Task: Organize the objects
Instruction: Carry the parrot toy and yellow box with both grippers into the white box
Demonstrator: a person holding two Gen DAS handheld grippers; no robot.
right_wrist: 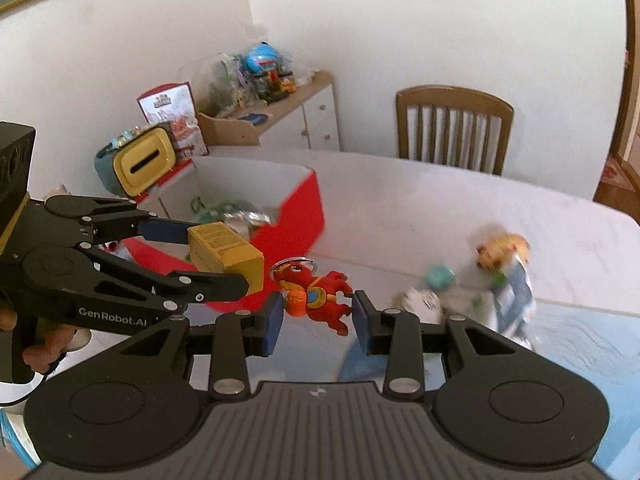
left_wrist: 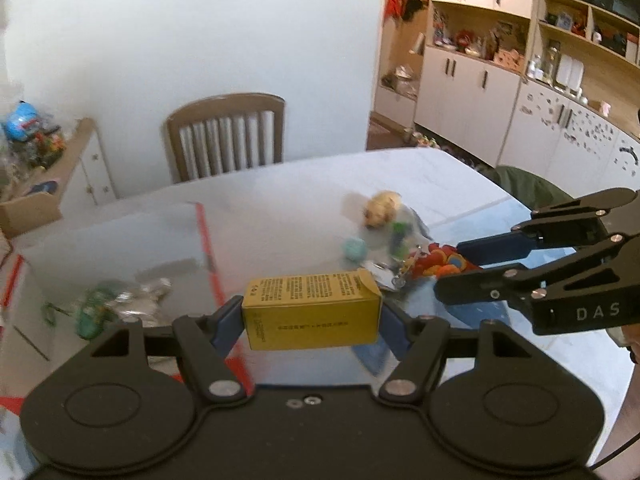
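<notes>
Two grippers are working over the table (right_wrist: 420, 208) at once. Left gripper (left_wrist: 311, 320) is clamping a yellow box (left_wrist: 312, 310) across its short ends, long side level, so the load is sitting square between the blue pads (left_wrist: 226, 326) and looks unlikely to twist. It is hanging in the air near the red-and-white carton (right_wrist: 298, 216); judgement: the box is being carried toward that carton, which is already holding a few green and silvery items.

Right gripper (right_wrist: 316, 312) is standing moderately wide, pads either side of a red dragon keychain (right_wrist: 316, 294). Gaps are showing at both pads, so nothing is being squeezed yet. Whether the keychain is lying on the table or touching a pad, I cannot tell. Judgement: the jaws are lining up for a pinch across the body.

Remaining loose things: a tan plush toy (right_wrist: 502, 254), a teal ball (right_wrist: 440, 276) and a blurred heap of cloth or wrappers just beside them, all on the table right of the keychain.

View differences: the right wrist view is showing the carton's open top and red side, plus the keychain whole. The left wrist view is showing only a blurred carton edge with red tape, the printed top of the box, and the right gripper from the side, reaching over the keychain.
</notes>
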